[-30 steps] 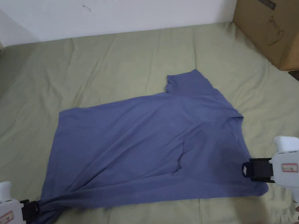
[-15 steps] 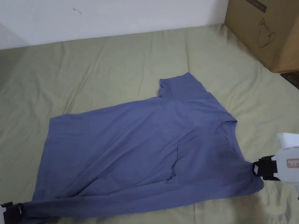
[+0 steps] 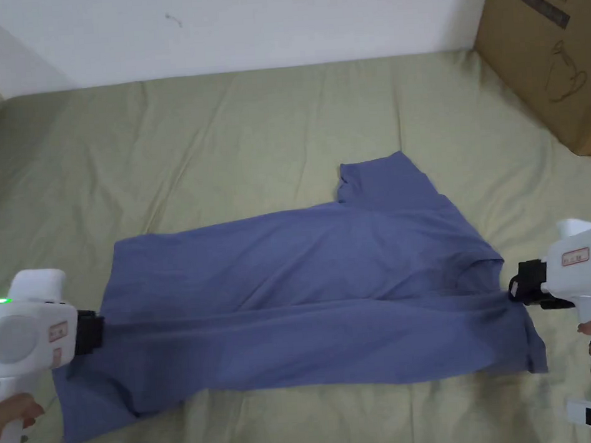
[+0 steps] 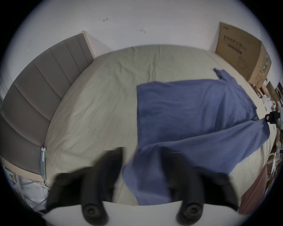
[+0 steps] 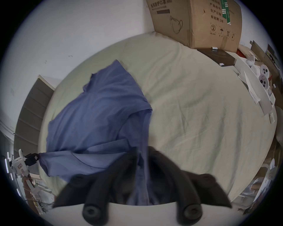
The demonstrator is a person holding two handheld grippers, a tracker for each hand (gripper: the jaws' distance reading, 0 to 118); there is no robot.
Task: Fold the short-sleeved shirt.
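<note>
A: Head view first. What differs from half a second ago?

B: The blue shirt (image 3: 305,300) lies on the green bedsheet (image 3: 220,142), and its near edge, which lay flat toward the person before, is now lifted and carried inward over the body as a taut band. The left gripper (image 3: 97,331) has come up from the lower left corner to the shirt's left side. The right gripper (image 3: 516,288) sits higher too, at the collar end. One sleeve (image 3: 382,179) is spread toward the wall as before, and the cardboard box (image 3: 553,47) stands at the far right.

A: And the left gripper view?

B: Its jaws look spread, with a gap between the left jaw and the fabric that hangs against the right jaw. I cannot tell whether it grips.

A: The right gripper view?

B: Both dark jaws are clenched on a strip of shirt (image 5: 142,175) running up between them. The left gripper (image 5: 36,156) shows far off with the stretched edge reaching it.
</note>
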